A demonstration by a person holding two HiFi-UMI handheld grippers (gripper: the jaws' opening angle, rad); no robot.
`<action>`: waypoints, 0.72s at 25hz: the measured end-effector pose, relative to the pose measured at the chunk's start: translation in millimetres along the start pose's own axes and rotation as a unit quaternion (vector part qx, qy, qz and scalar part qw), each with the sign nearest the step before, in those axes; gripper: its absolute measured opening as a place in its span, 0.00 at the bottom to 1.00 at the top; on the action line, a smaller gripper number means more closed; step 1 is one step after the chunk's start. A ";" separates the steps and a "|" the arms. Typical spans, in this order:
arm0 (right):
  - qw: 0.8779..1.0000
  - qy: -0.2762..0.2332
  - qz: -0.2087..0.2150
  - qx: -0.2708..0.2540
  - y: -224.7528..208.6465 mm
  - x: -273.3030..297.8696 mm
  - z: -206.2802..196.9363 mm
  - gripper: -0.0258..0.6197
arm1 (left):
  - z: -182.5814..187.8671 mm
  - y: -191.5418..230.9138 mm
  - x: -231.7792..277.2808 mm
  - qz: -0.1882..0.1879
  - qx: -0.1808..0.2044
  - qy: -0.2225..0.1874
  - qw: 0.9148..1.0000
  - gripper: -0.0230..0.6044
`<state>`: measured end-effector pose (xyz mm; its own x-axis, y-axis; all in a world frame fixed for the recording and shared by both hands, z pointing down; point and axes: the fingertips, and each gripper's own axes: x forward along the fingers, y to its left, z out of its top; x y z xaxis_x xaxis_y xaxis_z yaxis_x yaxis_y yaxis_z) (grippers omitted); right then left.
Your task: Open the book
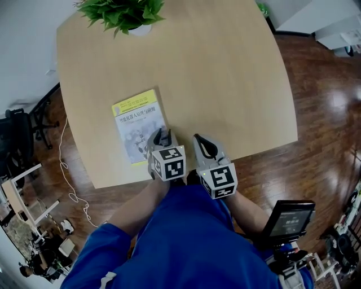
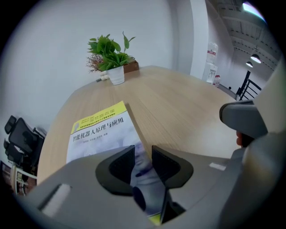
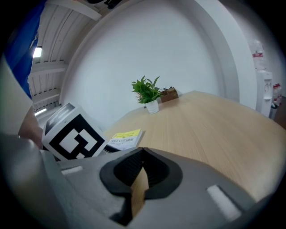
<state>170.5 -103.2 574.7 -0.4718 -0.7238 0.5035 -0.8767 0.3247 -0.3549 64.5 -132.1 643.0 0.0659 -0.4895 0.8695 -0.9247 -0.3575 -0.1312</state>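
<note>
We log: book (image 1: 138,125) on table (image 1: 225,68), near-left part; plant (image 1: 121,12) at far-left edge; left gripper (image 1: 162,137) over book's near-right corner; right gripper (image 1: 206,147) just right of it.

Office-like room: light wood table (image 1: 225,73), potted plant (image 1: 121,12), black swivel chair (image 1: 18,138), wood floor (image 1: 330,118).

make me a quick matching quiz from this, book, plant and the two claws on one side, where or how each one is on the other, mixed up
1 book
2 potted plant
3 left claw
4 right claw

a at the far edge of the table
b jaws together, nothing between them
c lying closed on the table, yellow band on its cover
d jaws apart, book's corner showing between them

Pairs: 1-c, 2-a, 3-d, 4-b
</note>
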 end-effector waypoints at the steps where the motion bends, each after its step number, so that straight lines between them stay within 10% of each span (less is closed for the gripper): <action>1: 1.000 0.000 0.000 0.000 0.0 0.1 0.2 0.04 | 0.4 0.9 1.1 0.003 -0.011 0.005 1.000 0.24; 18: 1.000 -0.003 0.010 -0.010 0.9 1.0 5.1 0.04 | 1.0 7.8 4.1 0.005 -0.048 0.027 0.998 0.14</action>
<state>169.7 -106.7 570.9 -0.4884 -0.7203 0.4926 -0.8690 0.3506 -0.3491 58.0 -137.7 645.0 0.0382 -0.4484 0.8930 -0.9573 -0.2728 -0.0960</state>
